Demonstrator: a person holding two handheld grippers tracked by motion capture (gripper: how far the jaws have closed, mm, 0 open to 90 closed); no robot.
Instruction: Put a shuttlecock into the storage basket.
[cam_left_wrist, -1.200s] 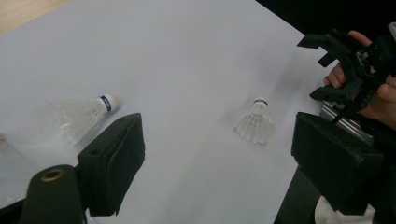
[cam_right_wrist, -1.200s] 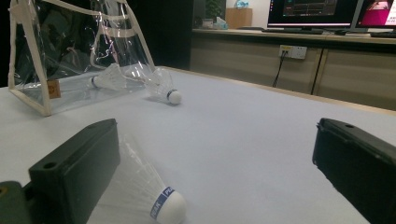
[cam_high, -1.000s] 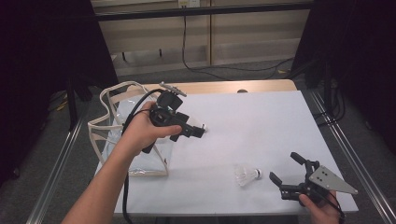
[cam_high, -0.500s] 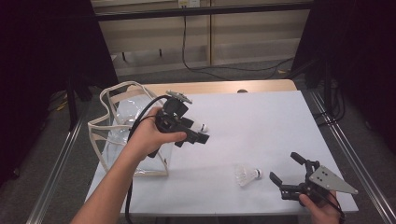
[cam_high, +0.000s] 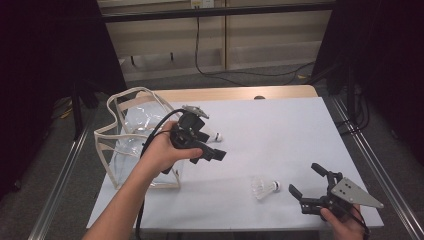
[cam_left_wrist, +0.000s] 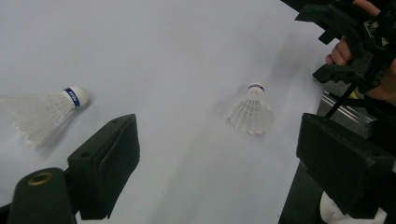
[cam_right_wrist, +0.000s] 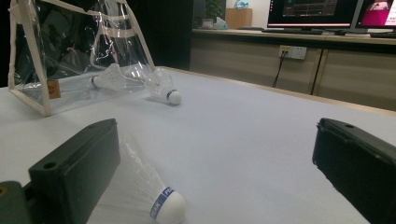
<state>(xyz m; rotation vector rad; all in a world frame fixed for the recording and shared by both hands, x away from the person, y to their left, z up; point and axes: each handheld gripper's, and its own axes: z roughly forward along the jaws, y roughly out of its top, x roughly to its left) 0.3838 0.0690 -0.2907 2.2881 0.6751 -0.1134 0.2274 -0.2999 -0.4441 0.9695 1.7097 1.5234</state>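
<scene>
High view: left gripper (cam_high: 218, 153), black two-jaw tool in the person's left hand, hangs over the white table (cam_high: 280, 130) just beside the clear plastic bag with cream trim (cam_high: 131, 142). Its jaws stand wide with nothing between them and have just been opening further. One white feather shuttlecock with a blue-banded cork (cam_high: 264, 187) lies ahead of that gripper, toward the right gripper (cam_high: 309, 186); a second white shuttlecock (cam_high: 214, 136) lies close on its far side, partly hidden by the tool. The right gripper rests low at the table's near edge, jaws spread, empty.

Left gripper view: jaws well apart, no pad on anything. The nearer-to-bag shuttlecock (cam_left_wrist: 44, 109) lies off the left jaw, cork toward the gap; the other shuttlecock (cam_left_wrist: 252, 109) sits ahead between the jaws, skirt toward the camera, with the right gripper (cam_left_wrist: 341, 42) beyond it.

Right gripper view: jaws wide and empty. A shuttlecock (cam_right_wrist: 154, 198) lies just beside the left jaw, cork forward; the second one (cam_right_wrist: 163, 86) sits far ahead by the bag (cam_right_wrist: 70, 56), which holds a third shuttlecock (cam_right_wrist: 108, 77).

Handling, as a judgement: very light, feather skirt fragile and crushable, rolls easily. Best pinched at the firm cork or the skirt's narrow base, gently.
</scene>
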